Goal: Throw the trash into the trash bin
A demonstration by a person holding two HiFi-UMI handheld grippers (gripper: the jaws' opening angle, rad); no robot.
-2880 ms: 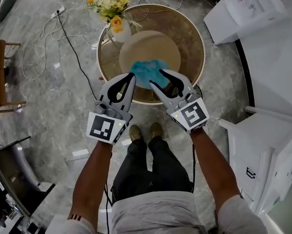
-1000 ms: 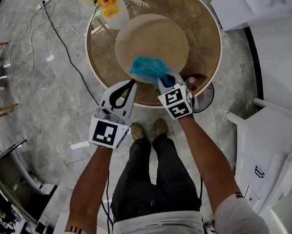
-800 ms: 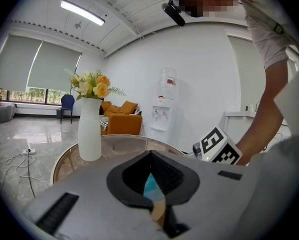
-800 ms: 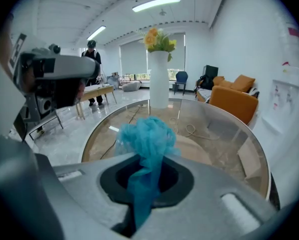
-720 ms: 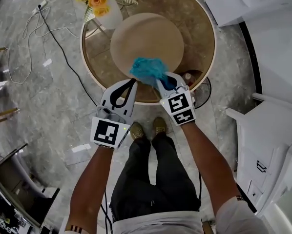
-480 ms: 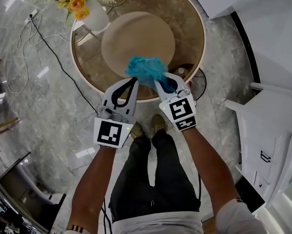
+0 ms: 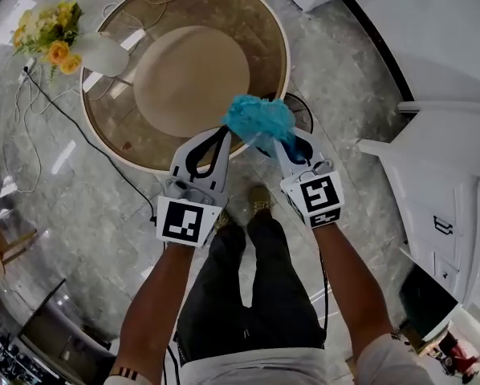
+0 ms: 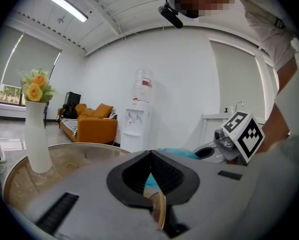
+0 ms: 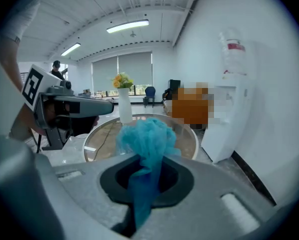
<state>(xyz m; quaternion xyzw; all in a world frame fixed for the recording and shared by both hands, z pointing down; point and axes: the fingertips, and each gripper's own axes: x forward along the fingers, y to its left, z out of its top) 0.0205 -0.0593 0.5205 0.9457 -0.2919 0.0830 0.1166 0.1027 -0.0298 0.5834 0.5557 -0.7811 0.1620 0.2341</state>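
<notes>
The trash is a crumpled blue wad (image 7: 260, 121), off the table and over its right rim. My right gripper (image 7: 285, 144) is shut on its lower end; in the right gripper view the wad (image 9: 145, 136) bulges above the pinched jaws (image 9: 148, 160). My left gripper (image 7: 223, 135) hangs just left of the wad, its tips (image 8: 150, 155) meeting with nothing between them. A dark round bin (image 7: 303, 112) stands on the floor by the table, partly hidden behind the wad.
A round glass table (image 7: 111, 139) carries a beige disc (image 7: 192, 79) and a white vase with flowers (image 7: 102, 53). White cabinets (image 7: 457, 175) stand to the right. A cable (image 7: 59, 111) trails over the marble floor on the left. My shoes (image 7: 258, 200) are below the grippers.
The right gripper went from open around the wad to shut on it, then lifted it off the beige disc toward the table's right rim. The left gripper followed alongside, still shut.
</notes>
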